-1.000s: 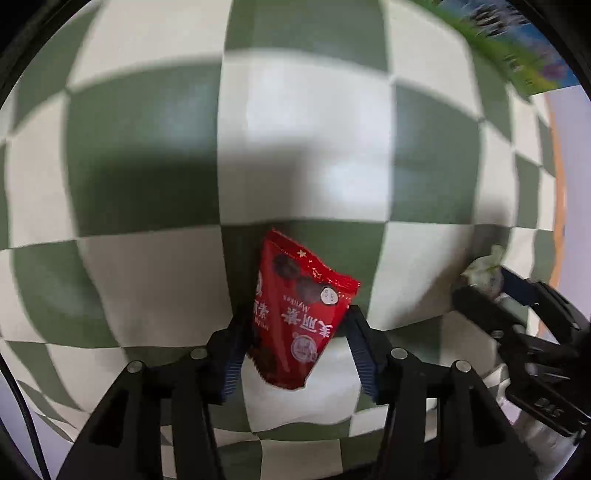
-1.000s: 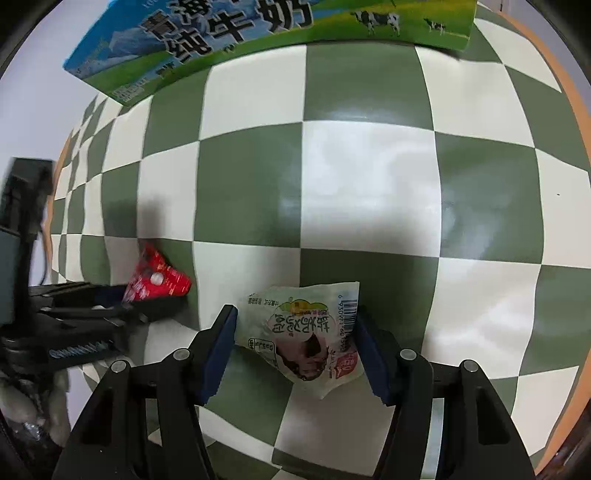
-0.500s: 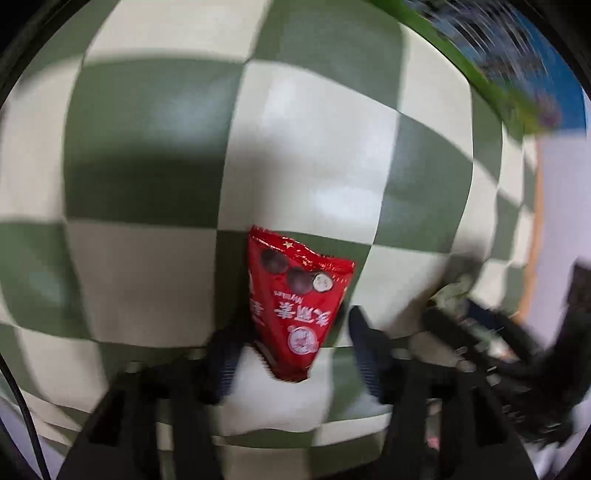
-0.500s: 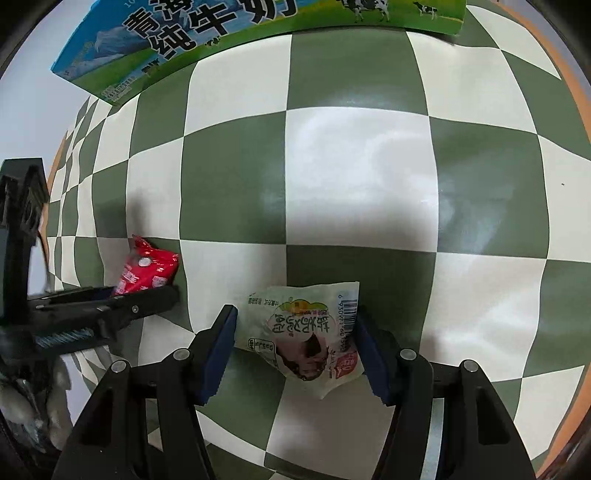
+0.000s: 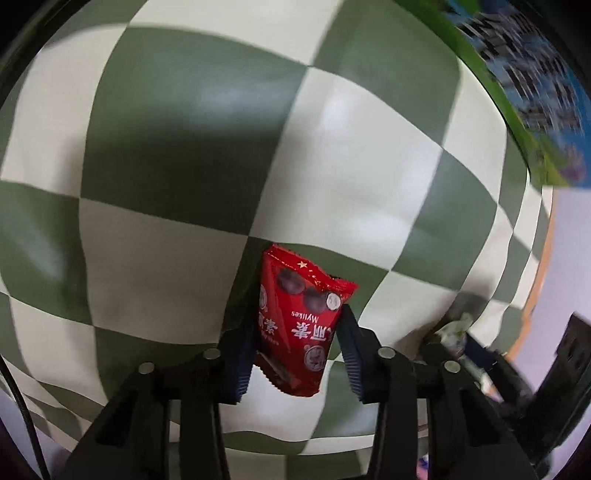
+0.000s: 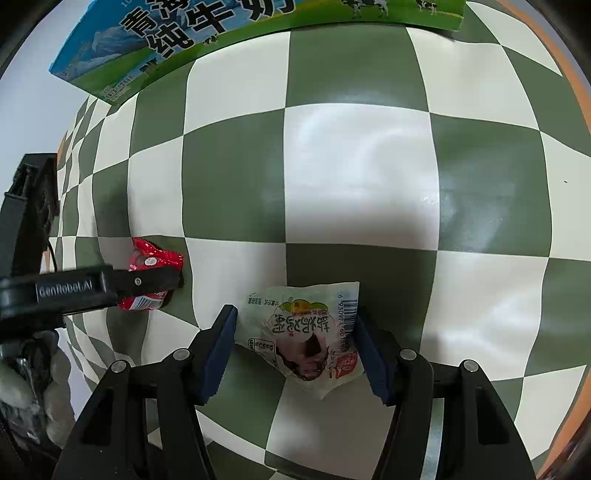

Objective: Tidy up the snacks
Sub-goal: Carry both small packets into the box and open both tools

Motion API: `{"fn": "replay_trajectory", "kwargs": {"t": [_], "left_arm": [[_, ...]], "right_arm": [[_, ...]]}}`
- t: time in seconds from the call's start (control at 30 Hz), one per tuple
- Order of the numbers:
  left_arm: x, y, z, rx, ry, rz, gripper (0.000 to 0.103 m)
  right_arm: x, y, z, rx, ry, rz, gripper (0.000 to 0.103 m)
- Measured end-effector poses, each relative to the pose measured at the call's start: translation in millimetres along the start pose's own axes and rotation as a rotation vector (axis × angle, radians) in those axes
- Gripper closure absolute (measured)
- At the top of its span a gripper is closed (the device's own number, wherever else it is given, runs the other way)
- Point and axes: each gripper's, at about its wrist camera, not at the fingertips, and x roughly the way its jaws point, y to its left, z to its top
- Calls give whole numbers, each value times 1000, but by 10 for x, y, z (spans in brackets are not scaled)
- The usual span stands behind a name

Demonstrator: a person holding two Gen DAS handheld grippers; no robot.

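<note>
My left gripper (image 5: 295, 354) is shut on a small red snack packet (image 5: 299, 325) and holds it above the green and white checkered cloth (image 5: 184, 147). The same packet shows in the right wrist view (image 6: 147, 273), pinched between the left gripper's black fingers (image 6: 147, 282). My right gripper (image 6: 295, 347) is shut on a pale snack packet with a barcode (image 6: 306, 332), held over the cloth. In the left wrist view the right gripper and its packet (image 5: 454, 332) show blurred at the lower right.
A blue and green milk carton box (image 6: 221, 33) stands at the far edge of the cloth; it also shows in the left wrist view (image 5: 535, 92). The table's orange edge (image 6: 569, 62) runs along the right.
My left gripper has swung with the red packet, and the milk box has come further into its view. My right gripper has moved slightly, still holding the pale packet.
</note>
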Motion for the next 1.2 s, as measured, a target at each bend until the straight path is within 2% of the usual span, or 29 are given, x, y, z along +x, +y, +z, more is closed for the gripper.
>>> {"fn": "replay_trajectory", "kwargs": {"t": [0.13, 0.23, 0.37, 0.43, 0.53, 0.57, 0.6, 0.7, 0.8, 0.83, 0.93, 1.07, 1.1, 1.13, 1.17, 1.2], "left_arm": [[-74, -69, -76, 74, -34, 43, 67], [-244, -205, -110, 127, -81, 42, 68], [-609, -369, -148, 186, -155, -1, 68], [-936, -543, -144, 218, -207, -31, 68], [-1486, -820, 60, 258, -275, -81, 68], [-1772, -996, 282, 268, -306, -94, 68], [-1914, -1083, 307, 286, -332, -100, 68], [-2267, -1328, 625, 331, -410, -68, 68], [-2335, -1465, 1032, 342, -429, -3, 68], [-2194, -1575, 1146, 336, -424, 19, 68], [-2032, -1654, 1544, 313, -384, 84, 68], [-1862, -1607, 1844, 276, -340, 131, 67], [-1818, -1597, 1872, 270, -333, 143, 64], [-1770, -1580, 1921, 262, -316, 162, 50], [-1749, -1575, 1954, 258, -304, 168, 30], [-1717, -1574, 1991, 246, -296, 168, 21]], "right_arm": [[-36, 28, -16, -5, -13, 4, 38], [-109, 47, -7, -12, -30, 13, 38], [-367, 83, 38, -20, -79, 44, 38], [-608, 105, 104, -23, -123, 69, 38], [-1073, 142, 278, -24, -212, 113, 38], [-1226, 155, 345, -28, -244, 121, 38], [-1434, 174, 446, -36, -288, 129, 38], [-1833, 217, 734, -51, -372, 143, 38], [-2061, 211, 1134, -70, -445, 84, 38], [-2066, 205, 1232, -70, -449, 68, 38], [-1980, 74, 1633, -44, -432, 7, 38], [-1757, -150, 1976, 1, -365, -63, 34], [-1685, -203, 2044, 14, -336, -72, 29], [-1637, -240, 2079, 26, -315, -78, 18], [-1591, -287, 2094, 47, -306, -81, 9], [-1566, -304, 2121, 50, -299, -85, 7]]}}
